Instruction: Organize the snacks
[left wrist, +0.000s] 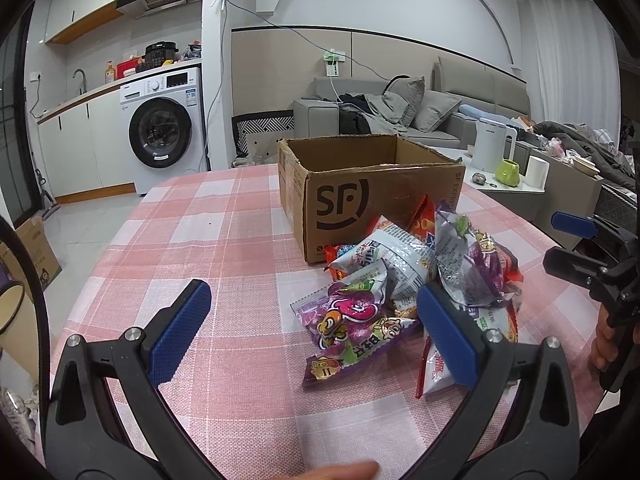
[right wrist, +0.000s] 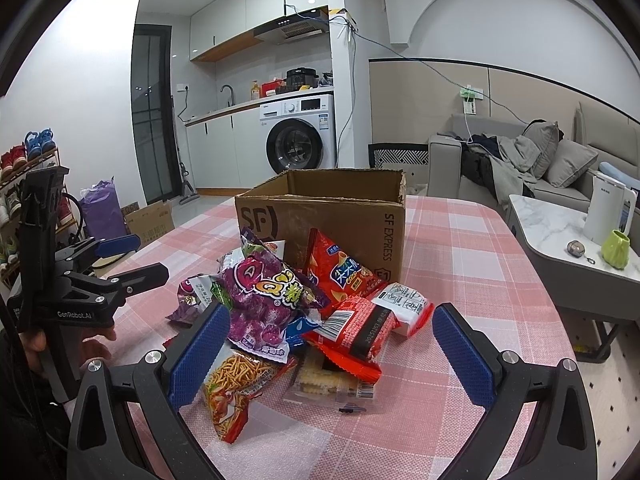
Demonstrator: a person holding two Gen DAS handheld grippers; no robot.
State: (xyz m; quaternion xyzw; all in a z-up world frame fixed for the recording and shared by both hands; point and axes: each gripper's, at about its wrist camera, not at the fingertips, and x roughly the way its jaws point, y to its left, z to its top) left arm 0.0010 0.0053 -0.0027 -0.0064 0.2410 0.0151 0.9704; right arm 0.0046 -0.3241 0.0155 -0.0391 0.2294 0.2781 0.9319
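Note:
An open SF cardboard box (left wrist: pixel 372 192) (right wrist: pixel 332 220) stands on the pink checked tablecloth (left wrist: pixel 224 240). A pile of snack packets (left wrist: pixel 404 280) (right wrist: pixel 304 308) lies in front of it: a purple gummy bag (right wrist: pixel 268 296), a red chip bag (right wrist: pixel 340 272), a noodle-snack bag (right wrist: pixel 236 388), a cracker pack (right wrist: pixel 332 384). My left gripper (left wrist: pixel 312 308) is open and empty, just above the pile's left part. My right gripper (right wrist: pixel 332 332) is open and empty, its fingers either side of the pile's near end. Each gripper shows in the other view: the right (left wrist: pixel 580 244), the left (right wrist: pixel 128 260).
A side table (right wrist: pixel 560 232) with a white kettle (right wrist: pixel 608 212) and a green cup (right wrist: pixel 618 248) stands to the right of the table. A grey sofa (left wrist: pixel 440 112) is behind. A washing machine (left wrist: pixel 164 128) and counter are at the back. A shoe rack (right wrist: pixel 24 184) is at left.

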